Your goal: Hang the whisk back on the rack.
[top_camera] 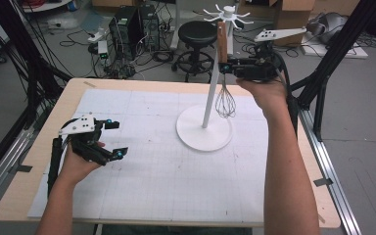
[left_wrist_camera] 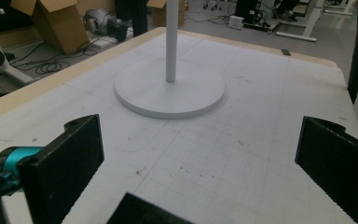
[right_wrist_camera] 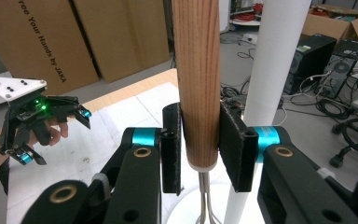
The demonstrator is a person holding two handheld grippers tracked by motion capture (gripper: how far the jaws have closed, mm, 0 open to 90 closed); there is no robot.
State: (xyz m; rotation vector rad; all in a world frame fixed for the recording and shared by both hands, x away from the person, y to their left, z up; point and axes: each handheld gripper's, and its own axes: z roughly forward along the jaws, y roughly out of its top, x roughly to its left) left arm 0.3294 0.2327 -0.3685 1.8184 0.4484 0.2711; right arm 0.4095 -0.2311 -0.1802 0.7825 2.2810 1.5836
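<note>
gripping the wooden handle (right_wrist_camera: 198, 84) of the whisk (top_camera: 225, 100), the right gripper (top_camera: 223, 67) is held high beside the rack's (top_camera: 205, 128) hooks (top_camera: 228, 15) for hanging, while the left gripper (top_camera: 111, 138) is kept spread and empty over the table (top_camera: 39, 147).

A black stool (top_camera: 197, 33), computer towers (top_camera: 133, 25) and cardboard boxes (left_wrist_camera: 56, 21) surround the table (top_camera: 34, 181).

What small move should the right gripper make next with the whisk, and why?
Probably ease the right gripper open and back off. The wooden-handled wire whisk looks to hang beside the white hook stand, its top at the hooks, pads either side. Whether it is hooked, I cannot tell.
</note>
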